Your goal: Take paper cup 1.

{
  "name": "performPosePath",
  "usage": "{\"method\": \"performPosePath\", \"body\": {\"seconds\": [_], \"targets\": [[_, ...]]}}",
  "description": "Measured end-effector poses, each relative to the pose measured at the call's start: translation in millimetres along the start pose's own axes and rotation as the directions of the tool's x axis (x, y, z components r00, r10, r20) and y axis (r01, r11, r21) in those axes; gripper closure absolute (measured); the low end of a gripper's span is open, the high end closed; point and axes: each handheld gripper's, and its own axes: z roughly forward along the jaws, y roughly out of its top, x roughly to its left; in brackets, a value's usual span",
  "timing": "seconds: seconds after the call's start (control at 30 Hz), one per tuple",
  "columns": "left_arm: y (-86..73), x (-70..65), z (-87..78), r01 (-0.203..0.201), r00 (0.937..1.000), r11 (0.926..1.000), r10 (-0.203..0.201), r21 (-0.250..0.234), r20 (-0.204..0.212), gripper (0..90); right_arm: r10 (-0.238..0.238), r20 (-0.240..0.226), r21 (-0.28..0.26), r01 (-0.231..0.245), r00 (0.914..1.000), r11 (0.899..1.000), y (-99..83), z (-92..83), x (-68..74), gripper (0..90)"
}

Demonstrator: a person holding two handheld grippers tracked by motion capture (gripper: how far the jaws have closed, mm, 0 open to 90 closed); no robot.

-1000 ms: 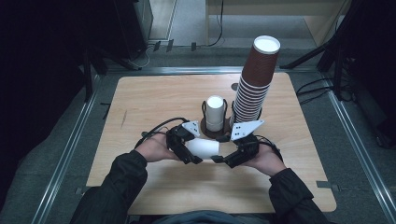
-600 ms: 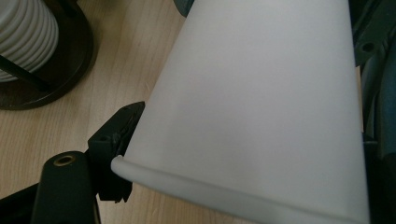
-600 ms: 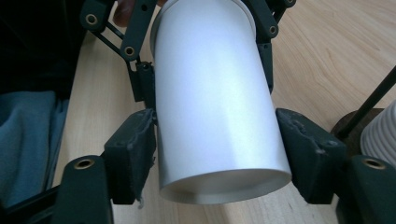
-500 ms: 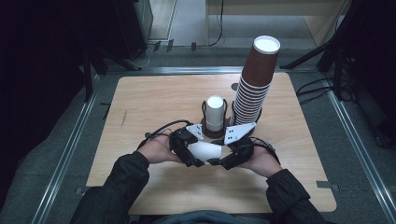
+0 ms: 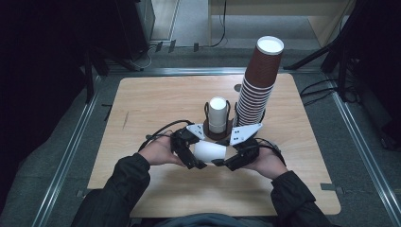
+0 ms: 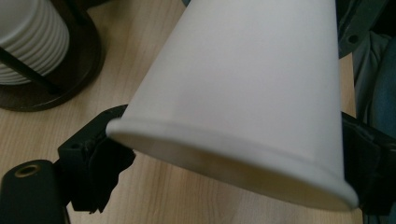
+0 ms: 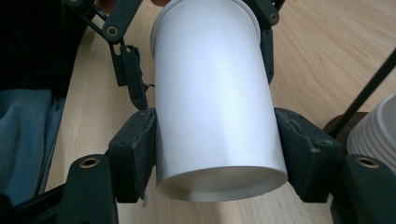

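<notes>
A white paper cup (image 5: 208, 152) lies on its side just above the table, held between both grippers. My left gripper (image 5: 191, 156) is shut on its rim end, and its pads (image 6: 100, 156) press the cup (image 6: 243, 93) from both sides. My right gripper (image 5: 230, 161) is shut on the base end, with its pads (image 7: 135, 149) against the cup (image 7: 212, 93). The left gripper's fingers (image 7: 123, 51) show at the cup's far end in the right gripper view.
A dark wire holder (image 5: 206, 109) with a stack of white cups (image 5: 217, 113) stands just beyond the grippers. It also appears in the gripper views as the stack (image 6: 28, 42) and the stack (image 7: 376, 128). A tall stack of brown cups (image 5: 259, 82) rises to its right. Bare wooden table (image 5: 151, 104) lies to the left.
Both hands, still holding the cup between them, have drifted slightly to the right and toward the near edge. Both grips are unchanged.
</notes>
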Motion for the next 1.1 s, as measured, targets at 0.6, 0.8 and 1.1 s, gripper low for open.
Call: {"method": "performPosePath", "body": {"seconds": [0.6, 0.8, 1.1], "targets": [[-8.6, 6.9, -23.3, 0.086, 0.9963, 0.9786, -0.082, -0.187, 0.025, 3.0, 0.012, 0.036, -0.097, -0.008, 0.9993, 0.995, -7.8, -17.4, -8.0, 33.2], [-7.0, 5.1, -25.7, 0.087, 0.9959, 0.9671, -0.079, -0.239, 0.042, 3.0, 0.012, 0.022, -0.15, -0.009, 0.9997, 0.989, -7.5, -19.7, -7.9, 33.1], [-3.5, 1.7, -20.7, 0.088, 0.9942, 0.9599, -0.068, -0.266, 0.084, 4.6, -0.026, -0.004, -0.183, 0.025, 0.9996, 0.983, -5.3, -14.7, -4.3, 33.1]]}}
